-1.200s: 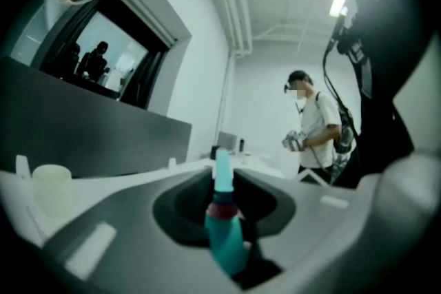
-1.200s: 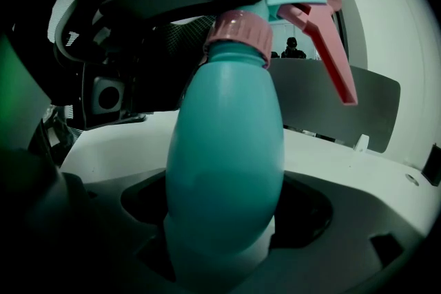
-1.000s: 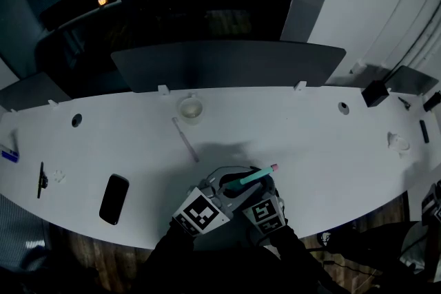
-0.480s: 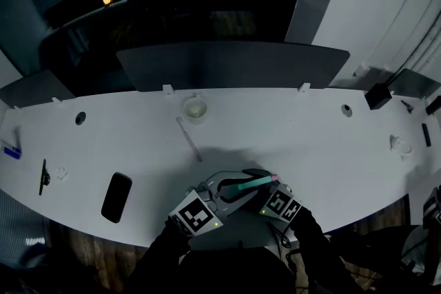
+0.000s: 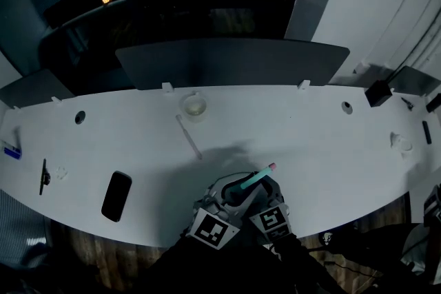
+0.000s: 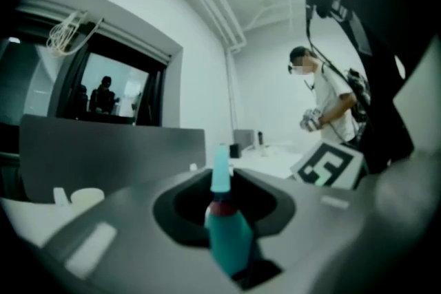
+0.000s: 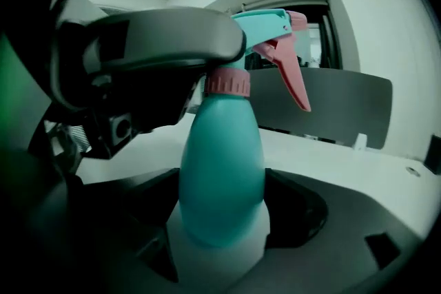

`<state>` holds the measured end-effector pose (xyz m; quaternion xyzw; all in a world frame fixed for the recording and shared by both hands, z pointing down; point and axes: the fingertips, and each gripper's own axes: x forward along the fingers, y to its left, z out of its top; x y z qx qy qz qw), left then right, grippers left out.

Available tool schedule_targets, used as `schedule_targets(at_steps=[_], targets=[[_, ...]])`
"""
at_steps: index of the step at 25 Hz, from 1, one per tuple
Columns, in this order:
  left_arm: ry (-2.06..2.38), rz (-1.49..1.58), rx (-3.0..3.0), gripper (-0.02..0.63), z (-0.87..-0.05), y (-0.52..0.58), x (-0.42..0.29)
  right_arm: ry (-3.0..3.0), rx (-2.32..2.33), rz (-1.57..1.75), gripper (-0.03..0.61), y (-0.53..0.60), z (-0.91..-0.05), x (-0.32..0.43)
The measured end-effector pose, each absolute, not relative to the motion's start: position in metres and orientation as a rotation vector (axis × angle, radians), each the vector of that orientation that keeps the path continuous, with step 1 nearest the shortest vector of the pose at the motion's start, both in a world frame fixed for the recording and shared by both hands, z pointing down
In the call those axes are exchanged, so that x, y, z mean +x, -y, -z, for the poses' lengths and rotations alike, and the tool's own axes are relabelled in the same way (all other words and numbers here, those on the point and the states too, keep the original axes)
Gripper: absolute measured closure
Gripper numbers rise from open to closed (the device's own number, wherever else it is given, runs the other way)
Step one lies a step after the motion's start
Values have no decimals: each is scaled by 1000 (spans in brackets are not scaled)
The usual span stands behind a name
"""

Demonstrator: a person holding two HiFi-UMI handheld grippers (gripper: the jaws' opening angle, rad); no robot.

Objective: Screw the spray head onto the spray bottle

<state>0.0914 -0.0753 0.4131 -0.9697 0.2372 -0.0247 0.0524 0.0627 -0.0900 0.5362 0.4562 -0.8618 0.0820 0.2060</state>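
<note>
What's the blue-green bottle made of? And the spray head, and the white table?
The bottle looks like smooth, slightly shiny plastic, with soft highlights. The spray head seems hard moulded plastic, teal and pink. The table is unclear: smooth matte white top, maybe laminate.

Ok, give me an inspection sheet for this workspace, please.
Surface: white curved desk.
Job's things: spray bottle at the near edge, spray head sitting on its neck.
Clutter: phone, pale cup, thin rod, pen.
Grippers: left gripper shut on the spray head; right gripper's fingers have just been closing around the bottle body, contact unclear.
Cables: dark cables on the right wall.
Surroundings: dark partition behind; a person beyond.
</note>
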Motion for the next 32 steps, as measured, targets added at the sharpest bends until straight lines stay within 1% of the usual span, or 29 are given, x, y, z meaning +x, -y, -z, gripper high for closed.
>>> schedule_targets(at_steps=[2, 5, 7, 9, 11, 14, 15, 18, 22, 24, 26, 28, 32], targets=[[-534, 60, -3006, 523, -413, 69, 89, 2515, 1060, -143, 190, 83, -539, 59], [-188, 174, -3039, 523, -416, 54, 82, 2647, 537, -40, 192, 64, -543, 49], [-42, 251, -3044, 523, -419, 47, 79, 2649, 254, -69, 190, 56, -547, 44], [-51, 296, -3021, 523, -420, 48, 78, 2622, 186, -155, 190, 57, -550, 41], [-242, 295, -2980, 522, -419, 57, 76, 2640, 407, -240, 189, 66, -543, 48], [-734, 214, -2909, 522, -418, 84, 67, 2660, 1083, -389, 189, 84, -527, 78], [-885, 186, -2885, 522, -417, 93, 63, 2625, 1242, -427, 189, 88, -527, 81], [-1171, 138, -2809, 522, -415, 107, 60, 2479, 1449, -427, 189, 102, -528, 63], [-1275, 51, -2811, 523, -412, 110, 58, 2474, 1553, -437, 190, 120, -526, 46], [-1226, 18, -2849, 523, -412, 109, 57, 2550, 1450, -446, 196, 117, -526, 41], [-1054, 4, -2913, 523, -410, 104, 58, 2635, 1258, -432, 202, 110, -528, 38], [-794, 32, -2978, 523, -410, 93, 58, 2711, 992, -377, 202, 99, -533, 35], [-307, 190, -3066, 523, -417, 64, 55, 2787, 325, -246, 202, 73, -538, 26]])
